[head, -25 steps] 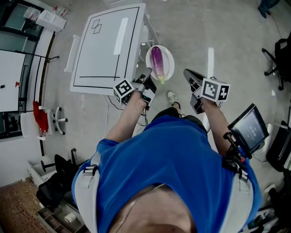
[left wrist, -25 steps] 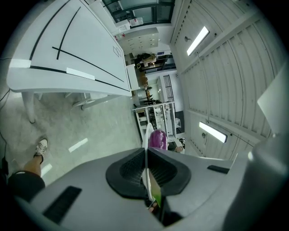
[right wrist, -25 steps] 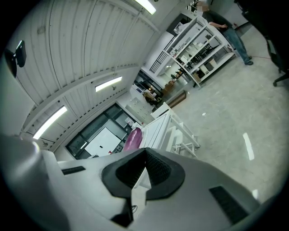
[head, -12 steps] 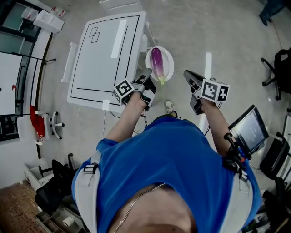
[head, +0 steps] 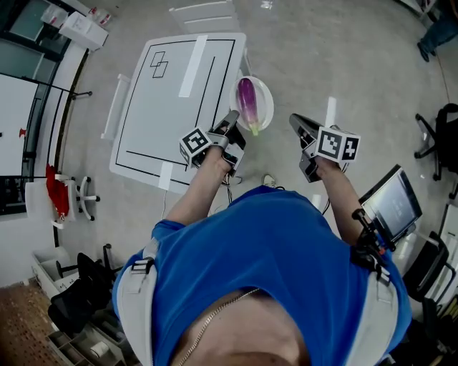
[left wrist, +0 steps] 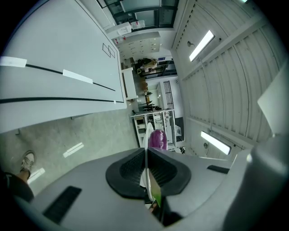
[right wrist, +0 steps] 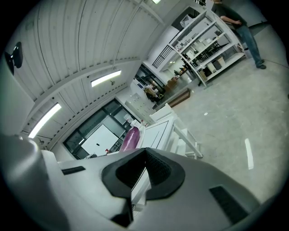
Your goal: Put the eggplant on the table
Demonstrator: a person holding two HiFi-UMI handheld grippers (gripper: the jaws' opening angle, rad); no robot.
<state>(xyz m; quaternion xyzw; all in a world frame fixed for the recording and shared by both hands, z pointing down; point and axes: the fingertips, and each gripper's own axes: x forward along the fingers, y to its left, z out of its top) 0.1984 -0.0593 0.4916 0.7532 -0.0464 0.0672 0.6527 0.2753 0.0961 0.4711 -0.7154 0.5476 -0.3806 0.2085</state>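
Note:
A purple eggplant (head: 247, 102) with a green stem lies on a white plate (head: 265, 96), carried in the air just right of the white table (head: 157, 107) with black lines. My left gripper (head: 230, 123) is shut on the plate's near rim. In the left gripper view the thin rim (left wrist: 146, 169) runs between the pads, with the eggplant (left wrist: 157, 139) beyond. My right gripper (head: 295, 119) hangs to the right over the floor, shut and holding nothing. The right gripper view shows the eggplant (right wrist: 129, 139) and the table (right wrist: 158, 133) ahead.
A white chair (head: 204, 16) stands at the table's far side. A screen on a stand (head: 392, 204) and a black office chair (head: 444, 136) are at the right. Shelving (right wrist: 203, 40) and a person (right wrist: 239, 22) stand far off across the grey floor.
The person has walked on: table and floor have slid down and right in the head view, the table nearer the plate. Both grippers keep their pose, the left still on the plate.

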